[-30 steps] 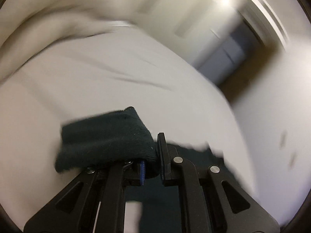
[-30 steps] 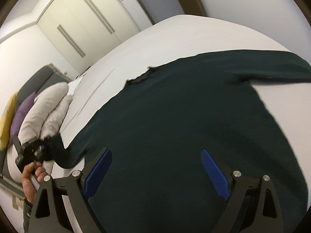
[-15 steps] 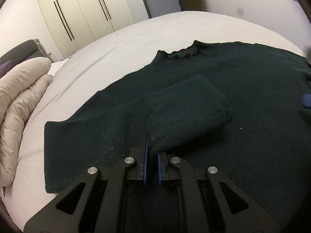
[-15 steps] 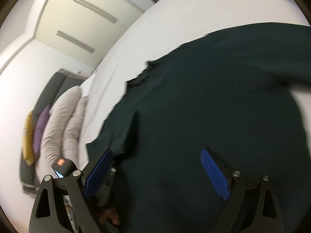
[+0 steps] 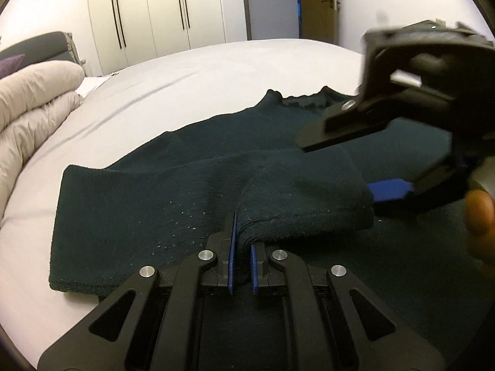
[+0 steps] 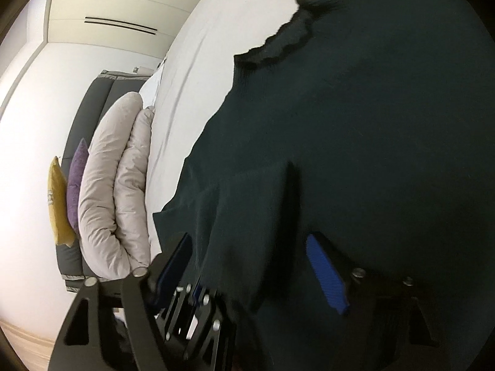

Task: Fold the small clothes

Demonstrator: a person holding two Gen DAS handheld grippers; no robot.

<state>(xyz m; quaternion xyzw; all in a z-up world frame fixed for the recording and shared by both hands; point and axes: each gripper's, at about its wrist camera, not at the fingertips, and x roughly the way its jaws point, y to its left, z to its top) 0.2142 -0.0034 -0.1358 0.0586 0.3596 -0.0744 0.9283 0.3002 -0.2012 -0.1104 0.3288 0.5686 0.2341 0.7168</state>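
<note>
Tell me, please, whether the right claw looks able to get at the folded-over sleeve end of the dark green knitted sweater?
Probably yes: the right claw is closing with the sleeve end between its fingers and nothing in between, though the left claw grips the same cuff.

Dark green knit sweater (image 5: 191, 191) lies flat on the bed, one sleeve folded across its body

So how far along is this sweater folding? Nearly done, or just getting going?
Just getting going, I'd say. Done: one sleeve of the dark sweater is laid across its body on the bed. In hand: the left gripper is shut on that sleeve's end, and the right gripper is closing around the same end, pads not yet pressing. Left: the rest lies spread flat, collar open, body unfolded.
</note>
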